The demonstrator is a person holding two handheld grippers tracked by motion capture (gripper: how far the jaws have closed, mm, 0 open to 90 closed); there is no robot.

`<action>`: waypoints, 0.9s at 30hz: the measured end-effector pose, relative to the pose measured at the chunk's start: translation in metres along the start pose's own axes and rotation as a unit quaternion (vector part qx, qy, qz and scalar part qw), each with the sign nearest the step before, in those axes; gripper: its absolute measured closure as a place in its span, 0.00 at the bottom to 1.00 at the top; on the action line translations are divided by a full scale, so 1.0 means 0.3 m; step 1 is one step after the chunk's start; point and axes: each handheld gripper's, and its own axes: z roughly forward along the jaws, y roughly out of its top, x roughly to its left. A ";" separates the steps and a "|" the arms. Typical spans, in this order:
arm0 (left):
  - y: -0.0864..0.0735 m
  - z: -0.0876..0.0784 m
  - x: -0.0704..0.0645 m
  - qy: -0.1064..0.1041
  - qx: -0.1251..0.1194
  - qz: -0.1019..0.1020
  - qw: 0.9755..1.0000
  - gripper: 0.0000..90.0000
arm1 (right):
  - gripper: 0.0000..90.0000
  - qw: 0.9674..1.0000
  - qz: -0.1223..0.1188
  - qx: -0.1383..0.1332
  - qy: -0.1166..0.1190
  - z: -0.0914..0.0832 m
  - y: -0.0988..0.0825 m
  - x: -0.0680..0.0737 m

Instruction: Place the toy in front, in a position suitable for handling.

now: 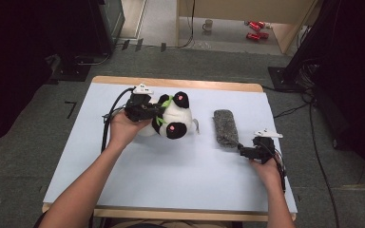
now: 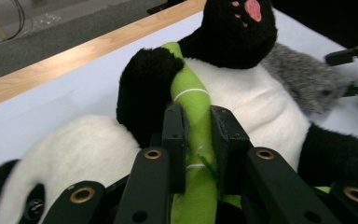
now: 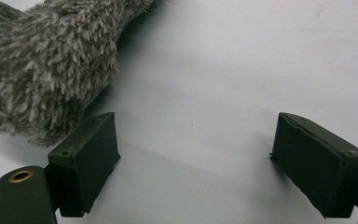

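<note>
White counter (image 1: 138, 175) under dark room: panda (image 1: 173, 116) lies at 11 o'clock, left gripper (image 2: 198, 135) fingers clamped on its green stalk (image 2: 191, 93); lift slowly, grip snug so plush won't slip; right gripper (image 3: 193, 158) open, idle beside grey roll (image 3: 37, 70).

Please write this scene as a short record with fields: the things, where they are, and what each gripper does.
surface: table with a white cover
toy: panda lying at the far left, paws toward the camera
held part: green stalk on the panda's chest
left gripper: shut on the stalk, jaws on both sides of it
other thing: grey fur roll, right of the panda, apart from it
right gripper: open, nothing between the jaws, low over the cover beside the near end of the roll
</note>
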 end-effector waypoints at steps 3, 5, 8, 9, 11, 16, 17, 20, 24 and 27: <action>-0.025 -0.023 -0.058 -0.004 0.007 0.004 1.000 0.86 | 0.15 1.000 0.002 0.000 0.000 0.000 0.000 0.001; -0.050 -0.029 -0.104 -0.021 0.013 -0.007 1.000 0.86 | 0.15 1.000 0.003 0.002 0.000 0.000 0.001 0.001; -0.081 -0.019 -0.154 -0.033 0.023 -0.011 0.999 0.86 | 0.16 1.000 0.005 0.005 0.001 0.000 0.006 -0.001; -0.081 -0.019 -0.154 -0.033 0.023 -0.011 0.999 0.86 | 0.16 1.000 0.005 0.005 0.001 0.000 0.006 -0.001; -0.103 -0.016 -0.188 -0.060 0.021 -0.025 0.998 0.86 | 0.19 1.000 0.014 0.008 0.004 -0.003 0.010 -0.007; -0.135 0.029 -0.245 -0.061 0.031 0.002 0.998 0.85 | 0.23 0.999 0.048 0.011 0.008 -0.012 0.029 -0.035; -0.143 0.041 -0.251 -0.063 0.023 0.002 0.998 0.85 | 0.24 0.999 0.047 0.002 0.006 -0.018 0.043 -0.034; -0.147 0.044 -0.247 -0.062 0.014 0.004 0.998 0.84 | 0.26 0.999 0.051 -0.006 0.008 -0.027 0.062 -0.025; -0.151 0.042 -0.244 -0.061 0.004 0.013 0.998 0.78 | 0.29 0.999 0.048 -0.017 0.013 -0.050 0.113 0.002; -0.152 0.042 -0.246 -0.059 0.000 0.020 0.998 0.66 | 0.30 0.999 0.039 -0.027 0.012 -0.060 0.133 0.011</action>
